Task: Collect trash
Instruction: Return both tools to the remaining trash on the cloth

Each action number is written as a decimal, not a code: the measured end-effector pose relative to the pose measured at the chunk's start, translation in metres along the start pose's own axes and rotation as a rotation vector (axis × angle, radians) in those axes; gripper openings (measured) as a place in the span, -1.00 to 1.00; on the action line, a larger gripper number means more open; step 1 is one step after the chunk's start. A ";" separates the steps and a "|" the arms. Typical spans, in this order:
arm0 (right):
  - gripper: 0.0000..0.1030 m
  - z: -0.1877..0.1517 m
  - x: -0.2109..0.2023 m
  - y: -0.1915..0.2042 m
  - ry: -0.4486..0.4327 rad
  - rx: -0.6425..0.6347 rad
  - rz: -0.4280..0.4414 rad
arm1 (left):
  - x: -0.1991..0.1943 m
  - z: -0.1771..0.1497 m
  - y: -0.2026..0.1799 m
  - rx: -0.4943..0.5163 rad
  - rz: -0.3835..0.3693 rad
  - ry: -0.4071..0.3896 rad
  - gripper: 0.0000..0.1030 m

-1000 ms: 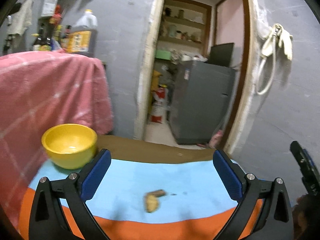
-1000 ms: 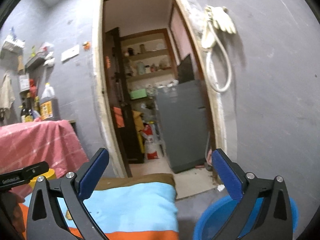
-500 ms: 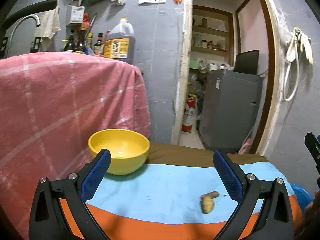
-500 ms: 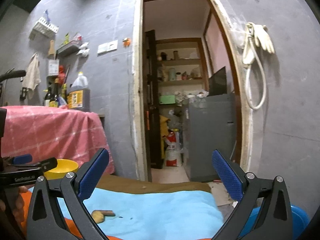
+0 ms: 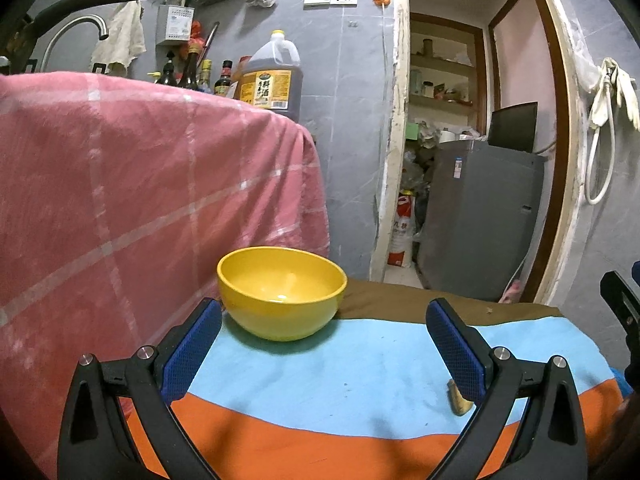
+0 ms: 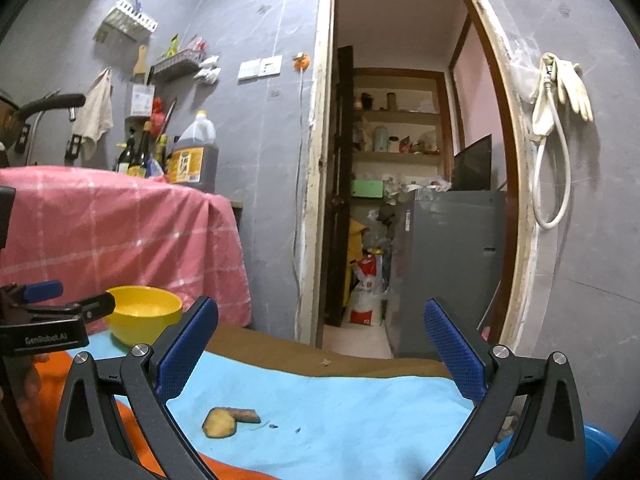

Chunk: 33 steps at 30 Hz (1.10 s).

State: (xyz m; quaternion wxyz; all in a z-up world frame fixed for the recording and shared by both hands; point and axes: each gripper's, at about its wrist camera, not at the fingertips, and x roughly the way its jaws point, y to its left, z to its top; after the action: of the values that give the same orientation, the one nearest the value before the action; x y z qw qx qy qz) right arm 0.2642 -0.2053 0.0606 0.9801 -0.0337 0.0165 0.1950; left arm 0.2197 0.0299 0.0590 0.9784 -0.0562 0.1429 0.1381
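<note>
A brownish food scrap (image 6: 228,421) lies on the blue stripe of the striped cloth (image 6: 360,408); in the left wrist view the scrap (image 5: 458,398) is partly hidden behind the right finger. A yellow bowl (image 5: 281,292) stands at the cloth's far left, also in the right wrist view (image 6: 144,314). My left gripper (image 5: 326,350) is open and empty, facing the bowl. My right gripper (image 6: 320,354) is open and empty, above the cloth, with the scrap low between its fingers. The left gripper's side shows at the left of the right wrist view (image 6: 52,320).
A pink checked cloth (image 5: 140,208) covers a counter at the left, with bottles and a large jug (image 5: 272,80) behind. A blue basin (image 6: 596,446) sits below the table's right end. An open doorway (image 6: 400,200) with a grey cabinet lies ahead.
Both grippers have swung left. The bowl has come to the middle of the left wrist view; the scrap has slid right behind the finger. In the right wrist view the scrap and bowl came into sight.
</note>
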 end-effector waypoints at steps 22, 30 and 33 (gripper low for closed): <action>1.00 -0.009 0.029 -0.003 0.177 0.019 0.033 | 0.035 -0.022 -0.032 0.092 -0.178 0.244 0.95; 1.00 -0.018 0.057 -0.010 0.355 0.058 0.037 | 0.052 -0.028 -0.047 0.103 -0.264 0.388 0.94; 1.00 -0.024 0.067 -0.020 0.440 0.096 0.002 | 0.055 -0.032 -0.055 0.136 -0.287 0.418 0.93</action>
State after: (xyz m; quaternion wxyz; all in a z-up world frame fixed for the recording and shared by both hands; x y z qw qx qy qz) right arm 0.3329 -0.2003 0.0347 0.9532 -0.0288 0.2392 0.1827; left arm 0.2781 -0.0132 0.0164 0.9387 -0.0373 0.3417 -0.0267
